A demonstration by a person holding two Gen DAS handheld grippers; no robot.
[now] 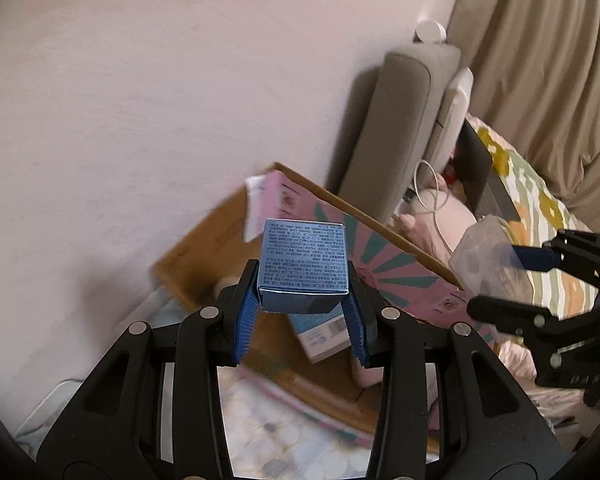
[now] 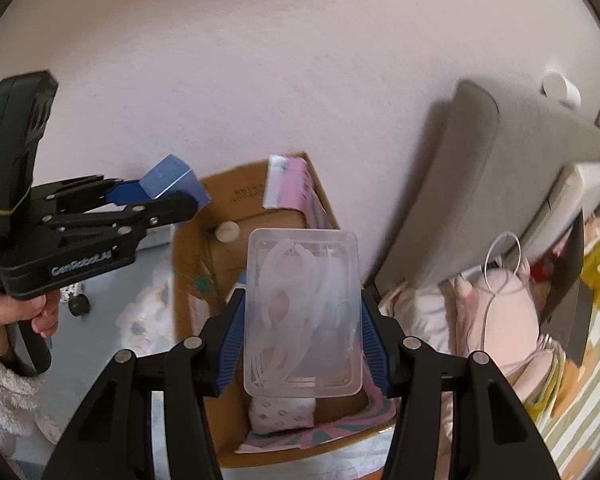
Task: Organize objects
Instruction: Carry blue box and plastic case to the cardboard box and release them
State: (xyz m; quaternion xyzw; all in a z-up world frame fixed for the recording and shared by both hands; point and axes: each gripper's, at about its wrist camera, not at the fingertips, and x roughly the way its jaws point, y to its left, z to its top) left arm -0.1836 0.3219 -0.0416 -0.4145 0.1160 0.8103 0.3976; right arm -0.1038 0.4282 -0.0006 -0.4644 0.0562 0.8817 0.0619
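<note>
My left gripper (image 1: 302, 300) is shut on a small blue printed box (image 1: 303, 264) and holds it in the air above an open cardboard box (image 1: 204, 248). My right gripper (image 2: 302, 308) is shut on a clear plastic container (image 2: 302, 312) with white plastic pieces inside, held over the same cardboard box (image 2: 260, 216). The left gripper with the blue box (image 2: 172, 180) shows at the left of the right wrist view. The right gripper with the container (image 1: 488, 256) shows at the right of the left wrist view.
The cardboard box holds a pink patterned flat pack (image 1: 340, 232), a white-and-blue carton (image 1: 320, 332), a white round lid (image 2: 227, 232) and a patterned pack (image 2: 282, 410). A grey cushion (image 2: 484, 184), a pink plush (image 2: 504, 316), a laptop (image 2: 572, 292) and floral bedding (image 1: 540, 200) lie to the right. A wall stands behind.
</note>
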